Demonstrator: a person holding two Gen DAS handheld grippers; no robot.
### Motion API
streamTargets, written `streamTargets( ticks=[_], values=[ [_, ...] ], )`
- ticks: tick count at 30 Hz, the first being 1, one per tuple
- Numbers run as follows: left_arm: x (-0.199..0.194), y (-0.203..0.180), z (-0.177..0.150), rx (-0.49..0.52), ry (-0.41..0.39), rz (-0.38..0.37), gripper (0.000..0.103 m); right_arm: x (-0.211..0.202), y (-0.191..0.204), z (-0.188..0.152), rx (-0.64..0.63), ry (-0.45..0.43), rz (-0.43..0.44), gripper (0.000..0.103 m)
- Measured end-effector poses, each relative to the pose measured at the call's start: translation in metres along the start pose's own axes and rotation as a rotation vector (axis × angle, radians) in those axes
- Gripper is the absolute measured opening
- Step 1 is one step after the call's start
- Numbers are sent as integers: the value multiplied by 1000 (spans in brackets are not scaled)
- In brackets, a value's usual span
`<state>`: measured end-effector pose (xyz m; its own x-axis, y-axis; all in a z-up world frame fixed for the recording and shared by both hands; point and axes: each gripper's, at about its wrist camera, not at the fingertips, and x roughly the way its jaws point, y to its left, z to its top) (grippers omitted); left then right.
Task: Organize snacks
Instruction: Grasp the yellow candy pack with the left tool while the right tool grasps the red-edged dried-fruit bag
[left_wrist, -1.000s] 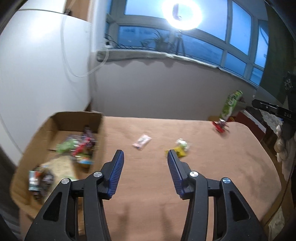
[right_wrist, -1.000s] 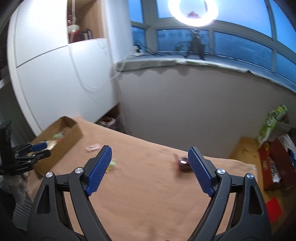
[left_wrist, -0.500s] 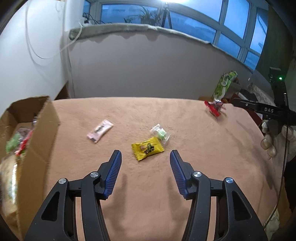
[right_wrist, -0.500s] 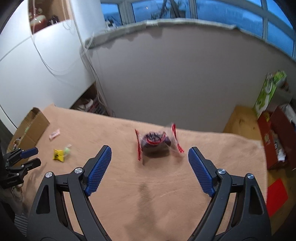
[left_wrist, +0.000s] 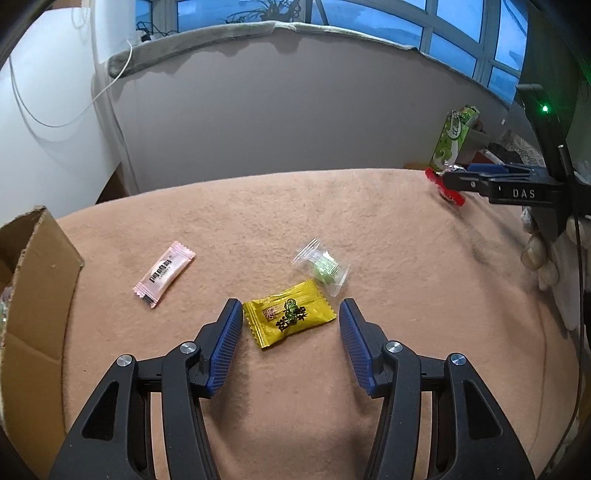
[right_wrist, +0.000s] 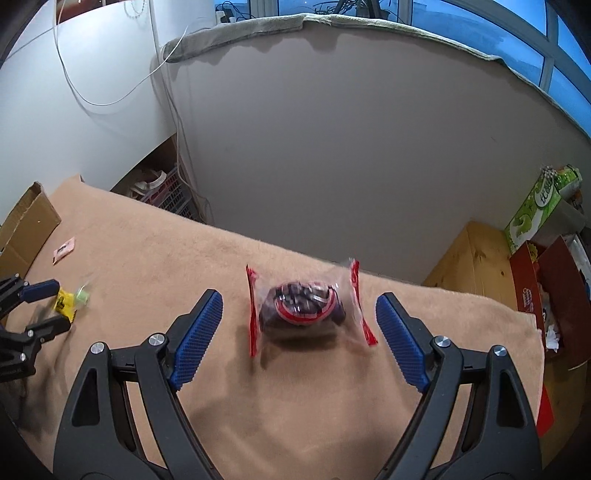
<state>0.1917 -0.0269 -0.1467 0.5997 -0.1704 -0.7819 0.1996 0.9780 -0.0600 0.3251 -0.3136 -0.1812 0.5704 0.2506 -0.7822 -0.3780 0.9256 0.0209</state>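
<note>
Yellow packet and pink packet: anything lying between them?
Nothing: in the left wrist view only bare tan cloth separates the yellow packet from the pink packet.

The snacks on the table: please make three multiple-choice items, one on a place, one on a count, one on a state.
1. Where does the yellow packet lie?
A. inside the cardboard box
B. between the fingers of the left gripper
C. on the windowsill

2. How many loose snack packets lie on the brown blanket?
A. two
B. four
C. six

3. How does the right gripper stand to the red-edged packet?
A. open, one finger on each side of it
B. shut on it
C. holding it in the air

Answers:
1 B, the left gripper straddles it, open.
2 B: yellow, pink packet, clear packet and red-edged.
3 A, gaps show on both sides.
</note>
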Motion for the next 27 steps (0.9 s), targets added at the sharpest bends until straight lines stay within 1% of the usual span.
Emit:
streamTargets(
  ticks=[4, 7, 12, 13, 14, 16, 24, 26, 27],
  values=[
    [4, 0, 2, 4, 10, 7, 54, 10, 6, 4, -32, 17, -10, 88],
    [5, -2, 2, 12, 10, 17, 54, 15, 7, 4, -36, 26, 2, 87],
    [5, 2, 2, -1, 8, 2, 53, 17, 7, 2, -36, 33, 8, 87],
    [5, 0, 2, 5, 7, 8, 51, 16, 7, 2, -36, 33, 8, 83],
    [5, 0, 2, 9, 7, 12, 49, 16, 7, 2, -36, 34, 5, 73],
    [5, 0, 2, 12, 4, 14, 43, 18, 6, 2, -34, 45, 10, 66],
    [4, 1, 1, 8, -6, 7, 39, 14, 2, -1, -29, 28, 29, 63],
    [3, 1, 0, 9, -9, 3, 36, 11, 1, -3, -27, 24, 32, 62],
    [2, 1, 0, 9, -11, 3, 32, 11, 0, -4, -26, 23, 33, 61]
  ],
)
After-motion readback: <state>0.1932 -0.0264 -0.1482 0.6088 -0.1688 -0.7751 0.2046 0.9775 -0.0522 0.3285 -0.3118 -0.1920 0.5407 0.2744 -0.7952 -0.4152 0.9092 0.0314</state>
